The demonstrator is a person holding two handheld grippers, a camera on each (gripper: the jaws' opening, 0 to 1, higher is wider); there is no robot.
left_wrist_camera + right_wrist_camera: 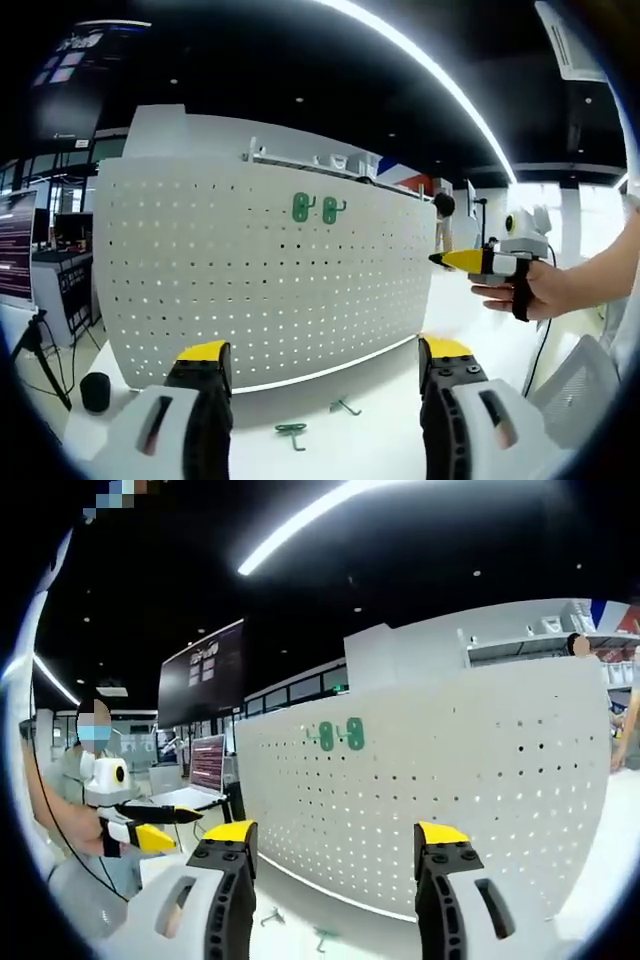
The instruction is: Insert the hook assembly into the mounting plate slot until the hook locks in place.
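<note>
Both my left gripper (325,365) and right gripper (333,845) are spread and empty. Two loose hooks (292,432) lie on the desk (380,440) below the pegboard (260,270); I'd lower straight, pinching one by its shank.

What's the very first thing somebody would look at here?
The big white board full of little holes, standing upright on the white table straight ahead. Next, the two green hooks hanging side by side near the top of the board, with two more hooks lying on the table at its foot. Both grippers, left and right, have yellow-tipped fingers spread wide and empty.
</note>
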